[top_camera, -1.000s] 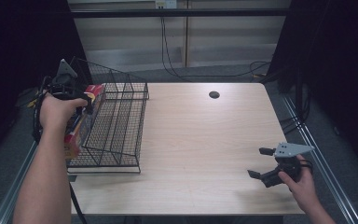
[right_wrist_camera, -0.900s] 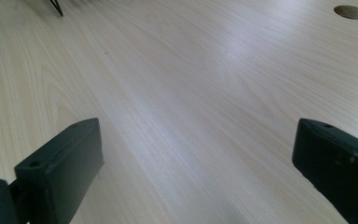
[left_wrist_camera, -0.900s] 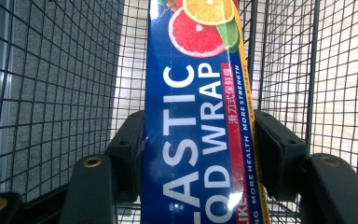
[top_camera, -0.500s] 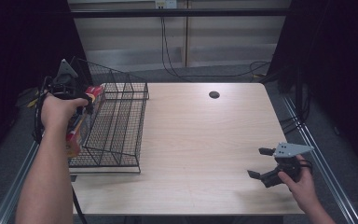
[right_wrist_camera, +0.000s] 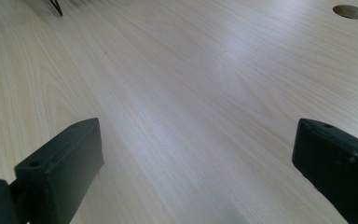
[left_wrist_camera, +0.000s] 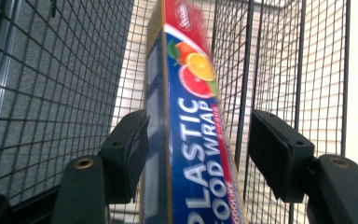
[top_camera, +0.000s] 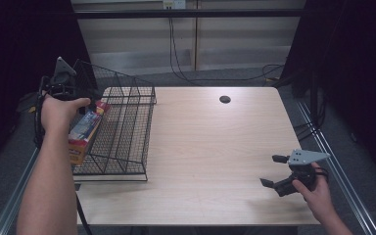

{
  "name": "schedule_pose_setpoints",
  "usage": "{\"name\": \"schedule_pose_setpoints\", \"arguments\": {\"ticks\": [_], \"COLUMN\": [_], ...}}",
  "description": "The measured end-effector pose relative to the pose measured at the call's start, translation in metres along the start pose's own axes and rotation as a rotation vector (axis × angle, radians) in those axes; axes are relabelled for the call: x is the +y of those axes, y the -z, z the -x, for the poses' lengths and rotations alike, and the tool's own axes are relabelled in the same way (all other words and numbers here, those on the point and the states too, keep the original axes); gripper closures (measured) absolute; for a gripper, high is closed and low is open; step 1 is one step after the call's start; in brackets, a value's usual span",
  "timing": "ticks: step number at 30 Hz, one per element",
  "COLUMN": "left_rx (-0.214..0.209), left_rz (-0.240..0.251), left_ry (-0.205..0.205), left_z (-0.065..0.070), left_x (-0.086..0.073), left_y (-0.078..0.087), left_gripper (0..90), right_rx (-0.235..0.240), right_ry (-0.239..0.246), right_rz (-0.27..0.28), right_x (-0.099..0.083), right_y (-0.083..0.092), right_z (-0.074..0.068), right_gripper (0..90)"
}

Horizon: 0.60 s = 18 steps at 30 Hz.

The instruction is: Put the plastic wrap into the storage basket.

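Over at the left edge of the table (top_camera: 210,147) the person's left hand (top_camera: 58,112) holds the left gripper (left_wrist_camera: 198,158) against the outer wall of a black wire basket (top_camera: 122,132), and a long box of plastic food wrap (left_wrist_camera: 191,140) stands between its jaws. The jaws have just been opening: in the left gripper view the left pad sits close along the box's narrow side, while there is a clear gap between the right pad and the printed blue face, so the box is no longer squeezed. The box is tilted, its red top end with the orange picture leaning up into the basket's wire grid. From the high view the box (top_camera: 84,132) sits at the basket's left side, slanting down from the rim toward the table edge; I cannot tell whether it is inside the wires or just against them. The basket itself rests on the table's left part. Well apart, near the front right corner of the table, the right hand (top_camera: 318,193) holds the right gripper (top_camera: 274,171) low over bare wood, its jaws spread wide with nothing between them. A small dark round hole (top_camera: 224,99) shows in the tabletop toward the far side
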<state>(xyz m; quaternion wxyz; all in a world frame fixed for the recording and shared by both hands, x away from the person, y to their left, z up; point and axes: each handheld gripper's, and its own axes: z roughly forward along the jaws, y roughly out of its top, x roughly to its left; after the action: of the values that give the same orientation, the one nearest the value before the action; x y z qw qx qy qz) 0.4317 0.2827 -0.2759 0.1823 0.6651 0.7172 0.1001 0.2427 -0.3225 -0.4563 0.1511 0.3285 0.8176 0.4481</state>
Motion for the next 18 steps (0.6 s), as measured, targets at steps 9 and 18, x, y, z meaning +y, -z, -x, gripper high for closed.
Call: {"name": "schedule_pose_setpoints", "arguments": {"ticks": [9,18], "left_rx": [-0.048,-0.079], "left_rz": [0.013,0.016], "left_ry": [-0.008,-0.036], "left_z": [0.010,0.024], "left_x": [-0.002,-0.003], "left_y": [0.006,0.011], "left_gripper": [34.9,32.4], "right_rx": [0.002,0.008], "right_ry": [0.005,0.004], "right_rz": [-0.003,-0.003], "right_x": [0.001,0.000], "right_y": [0.000,0.001], "right_z": [-0.001,-0.001], "right_gripper": [1.6,1.6]}}
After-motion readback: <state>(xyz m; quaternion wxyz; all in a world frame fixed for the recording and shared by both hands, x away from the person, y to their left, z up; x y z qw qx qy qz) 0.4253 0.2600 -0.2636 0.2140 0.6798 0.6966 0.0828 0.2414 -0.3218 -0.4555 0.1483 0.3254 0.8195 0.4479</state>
